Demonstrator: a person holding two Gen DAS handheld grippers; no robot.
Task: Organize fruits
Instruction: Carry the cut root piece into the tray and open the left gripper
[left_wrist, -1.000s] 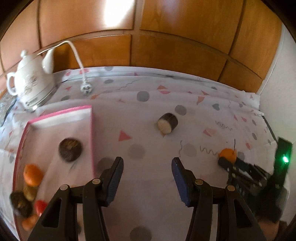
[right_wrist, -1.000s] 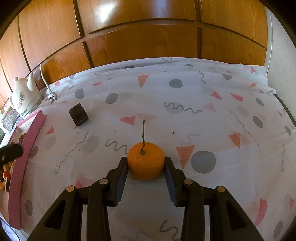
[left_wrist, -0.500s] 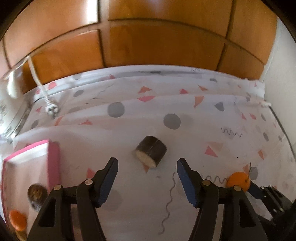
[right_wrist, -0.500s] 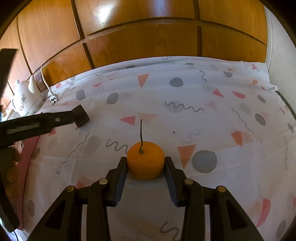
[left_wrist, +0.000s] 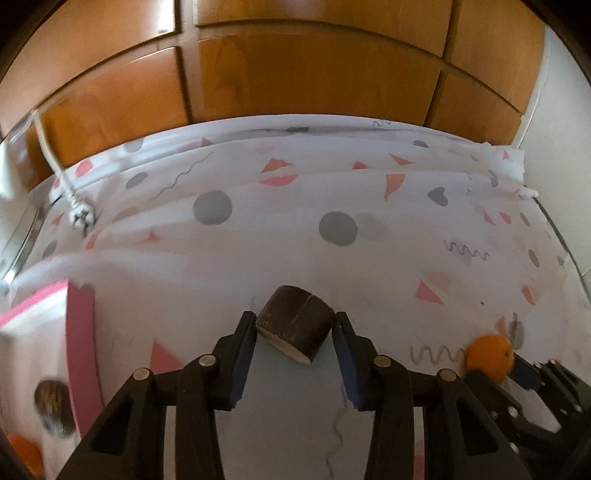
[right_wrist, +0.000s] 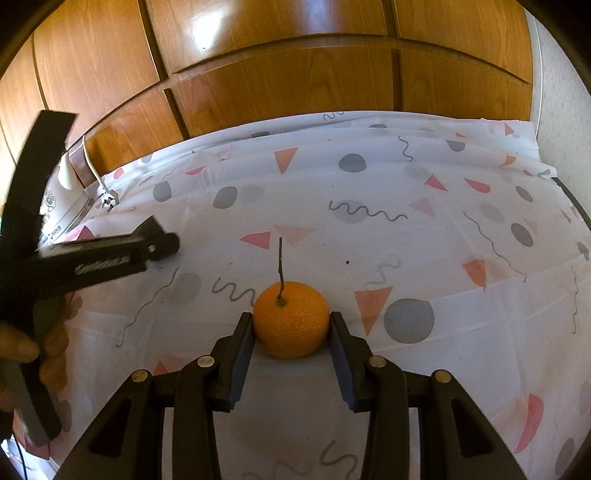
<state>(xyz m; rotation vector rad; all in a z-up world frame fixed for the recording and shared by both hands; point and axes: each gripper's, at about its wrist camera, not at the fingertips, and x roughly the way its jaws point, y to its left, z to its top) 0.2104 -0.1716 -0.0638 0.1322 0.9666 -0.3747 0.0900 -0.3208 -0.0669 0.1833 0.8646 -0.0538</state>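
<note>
Left wrist view: left gripper (left_wrist: 295, 328) fingers bracketed the dark brown cut cylinder of fruit (left_wrist: 293, 328) lying tilted on the patterned worktop cloth (left_wrist: 332, 236); contact uncertain. Right gripper (right_wrist: 291, 328) pinched the stemmed orange mandarin (right_wrist: 290, 319). Risk: cylinder rolling from an off-centre squeeze.

The left tool (left_wrist: 295, 328) has advanced to bracket the dark cylinder (left_wrist: 293, 328)
</note>
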